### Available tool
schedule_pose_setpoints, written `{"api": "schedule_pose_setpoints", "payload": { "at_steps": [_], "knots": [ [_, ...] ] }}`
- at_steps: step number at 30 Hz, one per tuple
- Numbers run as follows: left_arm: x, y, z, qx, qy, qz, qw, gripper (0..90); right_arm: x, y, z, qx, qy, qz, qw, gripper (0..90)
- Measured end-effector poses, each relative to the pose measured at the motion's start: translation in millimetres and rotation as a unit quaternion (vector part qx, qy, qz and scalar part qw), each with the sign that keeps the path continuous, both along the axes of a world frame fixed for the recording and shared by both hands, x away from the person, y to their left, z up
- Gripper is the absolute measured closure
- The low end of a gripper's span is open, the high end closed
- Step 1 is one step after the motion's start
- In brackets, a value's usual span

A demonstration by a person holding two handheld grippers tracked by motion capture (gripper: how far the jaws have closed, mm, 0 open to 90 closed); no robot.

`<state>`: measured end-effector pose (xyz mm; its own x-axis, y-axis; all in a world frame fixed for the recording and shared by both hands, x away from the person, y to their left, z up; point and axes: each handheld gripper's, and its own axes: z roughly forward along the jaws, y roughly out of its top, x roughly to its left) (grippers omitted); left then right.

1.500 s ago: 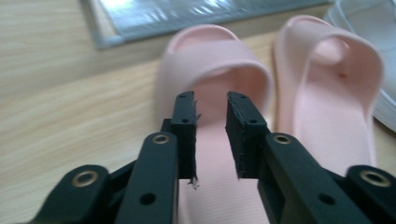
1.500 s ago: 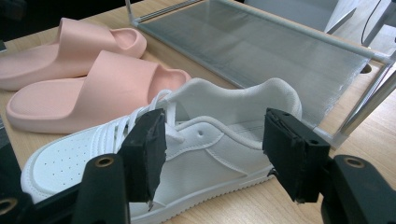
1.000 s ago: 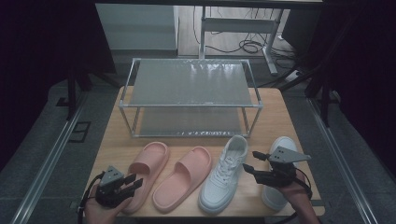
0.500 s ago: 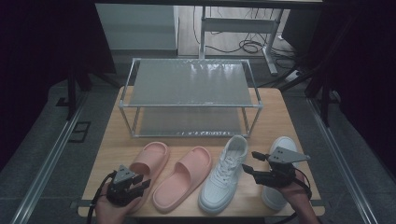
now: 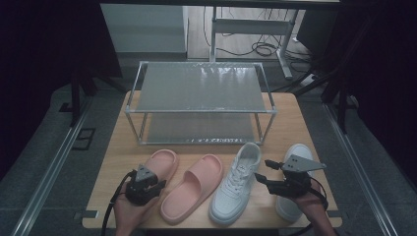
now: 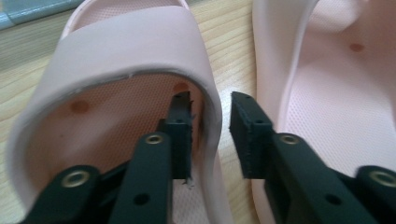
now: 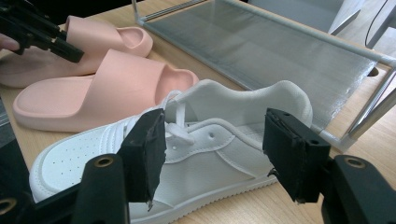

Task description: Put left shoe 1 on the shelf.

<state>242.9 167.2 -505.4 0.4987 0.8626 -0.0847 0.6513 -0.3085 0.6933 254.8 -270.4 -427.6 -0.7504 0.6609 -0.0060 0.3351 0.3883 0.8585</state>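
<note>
- Wooden table (image 5: 305,123) seen from above, w/ a two-tier metal shoe rack (image 5: 200,101) at its far side; both rack shelves look bare.
- Four shoes lie in a row at the near edge, toes pointing away from the person & slightly right: two pink slides, then two white sneakers.
- Left pink slide (image 5: 158,167) is the leftmost. Left gripper (image 5: 156,185) sits at its heel end, held in a hand coming in from the bottom edge.
- In the left gripper view, one jaw is inside the slide's foot opening, under the strap; the other is outside, over the strip of table betw. the two slides. The slide's side wall (image 6: 212,121) stands betw. the pads. Jaws have just been closing on it, but a thin gap shows on each side, so not yet clamped – still released.
- Right pink slide (image 5: 193,189) lies just beside the first, apart from it by a narrow strip of wood.
- Left white sneaker (image 5: 236,184) lies next, laces up.
- Right gripper (image 5: 268,171) hovers over the gap betw. the sneakers, jaws spread wide, nothing gripped. In the right gripper view the left sneaker's collar & laces show beyond the two pads, not touching either.
- Right white sneaker (image 5: 297,153) is partly hidden under the right gripper & hand; toe shows beyond them.
</note>
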Motion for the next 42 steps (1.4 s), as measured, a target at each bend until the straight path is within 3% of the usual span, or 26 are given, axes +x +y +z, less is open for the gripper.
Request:
{"api": "schedule_pose_setpoints", "payload": {
  "at_steps": [4, 13, 21, 31, 42],
  "knots": [
    [1.8, -2.8, -1.8, 0.006, -0.008, 0.007, 0.9999, 82.6, 0.1, -1.5, 0.4, 0.0, -0.002, -0.002, 1.0, 39.9],
    [0.7, -1.7, 2.2, 0.012, -0.025, 0.019, 0.9994, 85.0, -0.4, -1.9, 1.2, 0.001, -0.002, -0.001, 1.0, 39.9],
    [4.3, 4.5, 19.1, 0.004, -0.039, 0.013, 0.9991, 85.0, -1.2, -2.6, 3.2, 0.002, -0.006, -0.002, 1.0, 39.9],
    [22.0, -1.0, 33.8, 0.005, -0.052, 0.007, 0.9986, 84.7, 0.0, -1.7, 1.8, 0.013, 0.001, 0.005, 0.9999, 39.9],
    [43.9, -9.3, 39.9, 0.008, -0.053, 0.002, 0.9985, 84.7, -0.5, 0.5, 1.4, 0.023, 0.006, 0.015, 0.9996, 39.8]
  ]
}}
